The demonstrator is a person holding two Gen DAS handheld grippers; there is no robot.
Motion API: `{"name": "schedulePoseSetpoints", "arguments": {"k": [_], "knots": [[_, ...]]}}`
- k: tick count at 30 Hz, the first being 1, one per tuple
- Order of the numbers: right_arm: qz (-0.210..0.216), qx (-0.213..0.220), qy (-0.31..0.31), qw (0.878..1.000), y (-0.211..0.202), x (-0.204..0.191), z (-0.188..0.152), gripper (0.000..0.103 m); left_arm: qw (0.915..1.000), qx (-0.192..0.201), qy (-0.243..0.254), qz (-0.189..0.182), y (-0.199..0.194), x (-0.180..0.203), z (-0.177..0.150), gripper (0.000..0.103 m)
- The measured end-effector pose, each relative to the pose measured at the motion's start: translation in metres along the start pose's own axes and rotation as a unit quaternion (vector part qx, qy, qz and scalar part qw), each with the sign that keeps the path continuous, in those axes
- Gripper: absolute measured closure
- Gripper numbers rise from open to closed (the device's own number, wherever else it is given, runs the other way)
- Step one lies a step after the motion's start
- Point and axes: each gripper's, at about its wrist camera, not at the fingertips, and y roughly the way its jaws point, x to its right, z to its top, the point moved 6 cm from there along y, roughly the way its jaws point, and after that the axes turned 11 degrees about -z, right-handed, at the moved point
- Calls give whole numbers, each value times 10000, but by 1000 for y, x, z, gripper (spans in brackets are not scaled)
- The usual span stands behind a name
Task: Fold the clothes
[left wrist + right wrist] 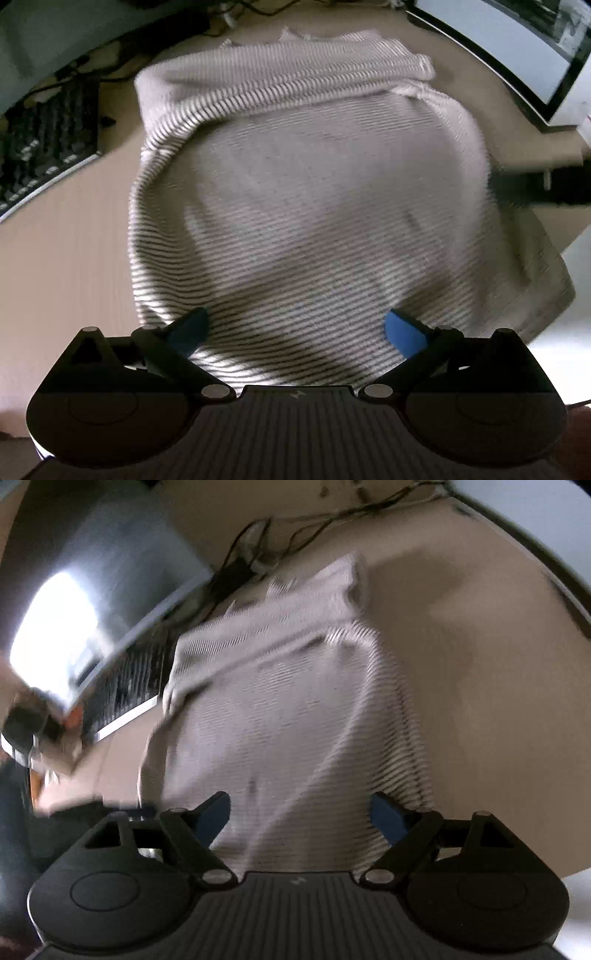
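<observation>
A grey and white striped garment (306, 192) lies on a beige desk (62, 266), its far part folded over into a thick band. Its near edge runs under my left gripper (295, 332), whose blue-padded jaws stand wide apart over the cloth, holding nothing. In the right wrist view the same garment (288, 716) stretches away from my right gripper (301, 812), which is open too, jaws apart above the near edge. This view is blurred.
A black keyboard (48, 147) lies left of the garment, also in the right wrist view (129, 686). A monitor (517, 48) stands at the far right, another screen (103, 602) at the left. Cables (295, 535) run along the desk's back. The desk edge is near right (554, 236).
</observation>
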Motion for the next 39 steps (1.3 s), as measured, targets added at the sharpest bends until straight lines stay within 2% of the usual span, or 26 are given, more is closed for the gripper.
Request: {"name": "schedulePoseSetpoints", "arguments": {"k": [1,2,5,9,11,13,16,17,18,19,21,23,29,32,34,35,37,38,39], "knots": [[-11,178,167,9997,-4,5,11,47,9996,152,89,203,-3,1,8,0],[-1,313,322,9990,-8,9,22,56,9983,339,234,403,-9,4,15,0],[79,681,761,9947,-12,23,59,56,9851,1092,893,978,-30,20,46,0],[61,876,936,9917,-2,30,96,56,9576,1703,1800,1468,-45,46,81,0],[113,761,956,9924,14,28,108,56,9475,1732,2174,1581,-44,57,93,0],[106,622,917,9938,31,25,115,56,9412,1693,2459,1579,-41,66,100,0],[116,396,808,9959,57,19,120,56,9407,1598,2629,1431,-34,77,104,0],[140,324,798,9962,63,17,120,59,9415,1559,2647,1386,-31,80,106,0],[185,277,792,9963,67,15,121,70,9415,1526,2671,1377,-26,80,108,0],[209,269,786,9963,69,14,122,88,9400,1516,2716,1404,-21,80,110,0],[264,348,790,9959,64,10,125,93,9349,1546,2828,1486,-14,81,114,0],[491,445,859,9941,48,7,127,96,9291,1603,2962,1527,-7,85,117,0],[992,639,884,9891,6,-7,129,98,8994,1769,3700,1516,25,113,128,0],[854,695,689,9915,0,-17,128,98,8836,1858,4040,1468,42,124,132,0],[588,761,635,9933,-2,-16,127,98,8769,1828,4220,1395,50,128,133,0],[469,799,640,9936,-4,-14,126,98,8771,1806,4247,1334,54,128,134,0],[236,894,690,9933,-11,-1,124,97,8830,1737,4214,1121,59,128,137,2],[122,930,724,9930,-14,4,121,97,8891,1680,4134,1022,61,127,139,12],[53,953,767,9925,-17,7,118,97,8993,1590,3965,935,63,124,142,24]]}}
